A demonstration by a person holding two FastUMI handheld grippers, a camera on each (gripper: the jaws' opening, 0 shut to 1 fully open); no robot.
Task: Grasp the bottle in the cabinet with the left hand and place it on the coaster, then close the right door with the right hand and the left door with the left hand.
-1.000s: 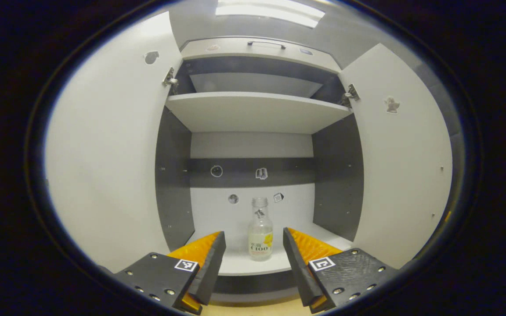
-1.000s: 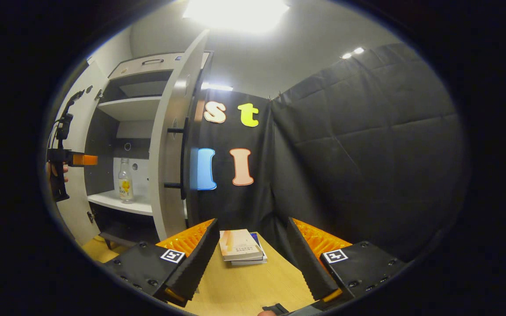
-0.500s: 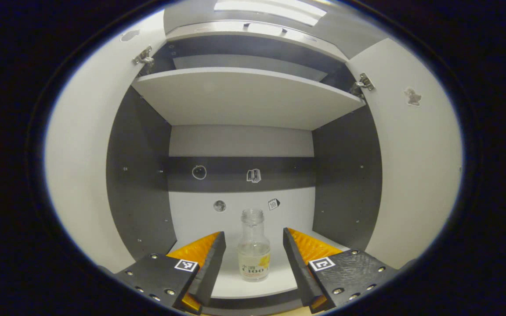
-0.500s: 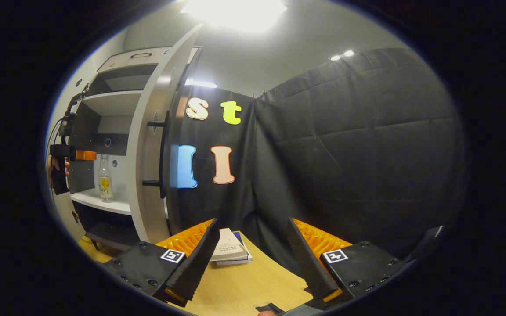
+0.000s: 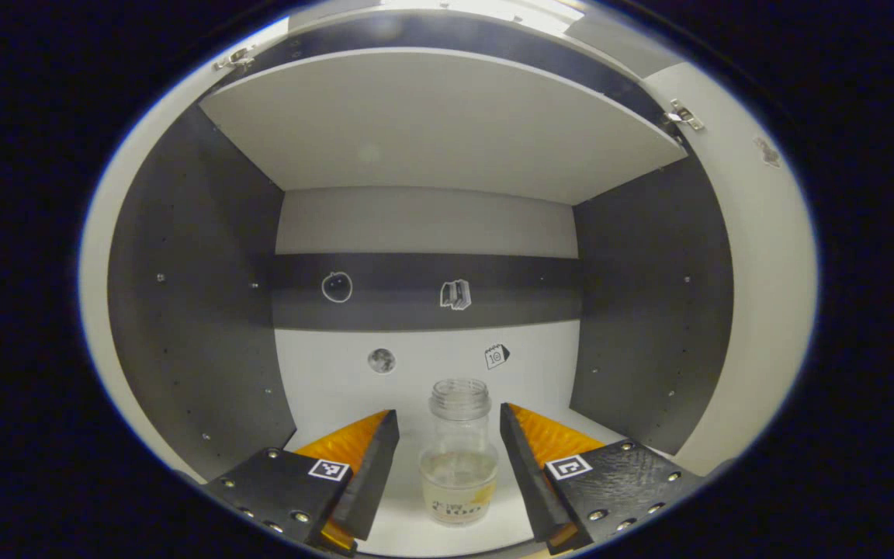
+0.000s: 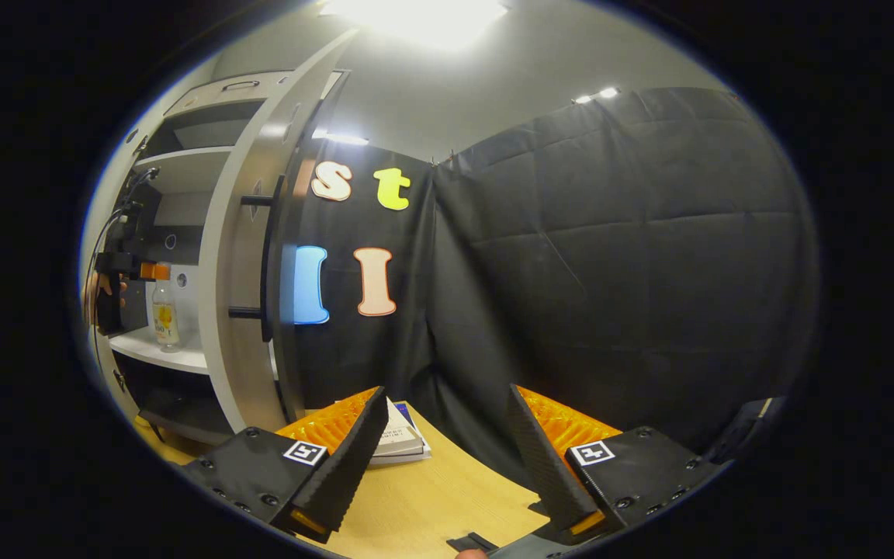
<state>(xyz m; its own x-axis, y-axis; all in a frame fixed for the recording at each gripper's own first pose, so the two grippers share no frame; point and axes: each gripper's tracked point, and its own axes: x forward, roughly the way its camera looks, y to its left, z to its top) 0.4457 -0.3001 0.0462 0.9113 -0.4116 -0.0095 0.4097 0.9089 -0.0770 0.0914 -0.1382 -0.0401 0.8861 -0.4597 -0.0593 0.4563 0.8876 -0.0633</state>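
A small clear glass bottle (image 5: 459, 458) without a cap, with a yellow label, stands upright on the cabinet's lower white shelf (image 5: 408, 497). My left gripper (image 5: 447, 423) is open, its fingers flanking the bottle on both sides without touching it. In the right gripper view the same bottle (image 6: 164, 314) sits inside the cabinet, with the left gripper (image 6: 148, 270) and a hand right beside it. The open right door (image 6: 233, 256) with its dark handle stands edge-on. My right gripper (image 6: 443, 411) hangs open over the wooden table (image 6: 431, 497), holding nothing.
An upper shelf (image 5: 439, 132) roofs the compartment; dark side walls (image 5: 191, 310) close it in left and right. The right door's inner face (image 5: 765, 295) stands open. Stacked books (image 6: 400, 439) lie on the table near the black cloth wall (image 6: 610, 272).
My left gripper has pushed forward into the cabinet, so the bottle now sits between its fingers. The right gripper view has swung slightly right.
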